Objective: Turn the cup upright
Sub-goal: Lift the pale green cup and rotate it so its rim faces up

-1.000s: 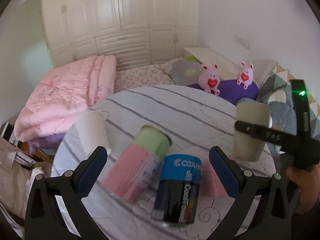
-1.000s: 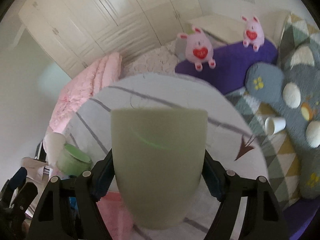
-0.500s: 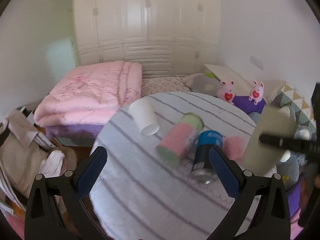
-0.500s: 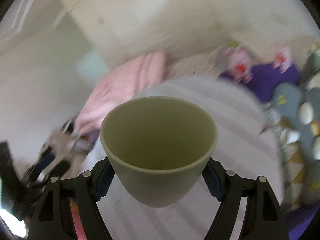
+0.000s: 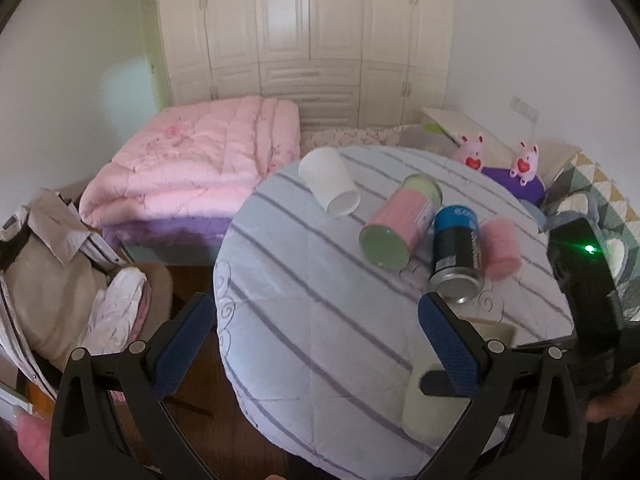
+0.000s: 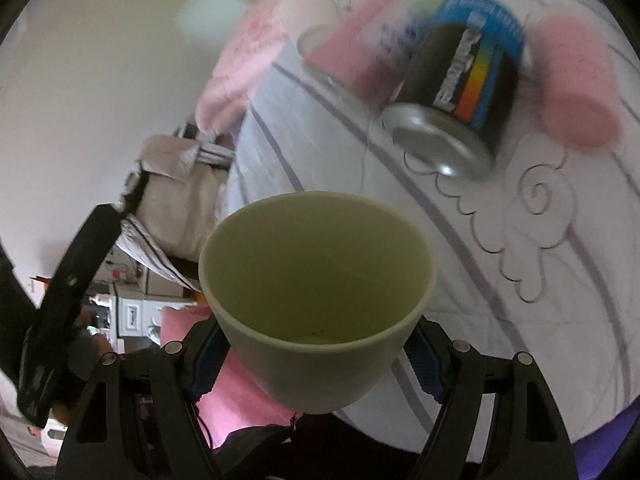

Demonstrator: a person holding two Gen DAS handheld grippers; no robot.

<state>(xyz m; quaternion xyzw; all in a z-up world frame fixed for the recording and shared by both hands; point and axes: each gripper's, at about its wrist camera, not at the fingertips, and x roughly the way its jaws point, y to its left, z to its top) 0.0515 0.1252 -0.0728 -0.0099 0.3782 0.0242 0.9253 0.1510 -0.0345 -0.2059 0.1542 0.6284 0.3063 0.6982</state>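
My right gripper (image 6: 316, 364) is shut on a pale green cup (image 6: 316, 292), mouth up toward the camera, held above the near edge of the round striped table (image 6: 520, 300). In the left wrist view the cup (image 5: 424, 416) shows low at the right, partly behind my right finger, with the right gripper's black body (image 5: 588, 300) beside it. My left gripper (image 5: 316, 344) is open and empty, held above the table's near-left edge (image 5: 320, 320).
On the table lie a white paper cup (image 5: 332, 186), a pink-and-green can (image 5: 400, 226), a blue-black can (image 5: 456, 256) and a pink roll (image 5: 500, 248). A pink quilt (image 5: 200, 168) and a bag on a chair (image 5: 52, 264) stand left.
The right gripper has turned the green cup from mouth-down to mouth-up and brought it toward the table's near edge. The left gripper has pulled back and up, away from the cans.
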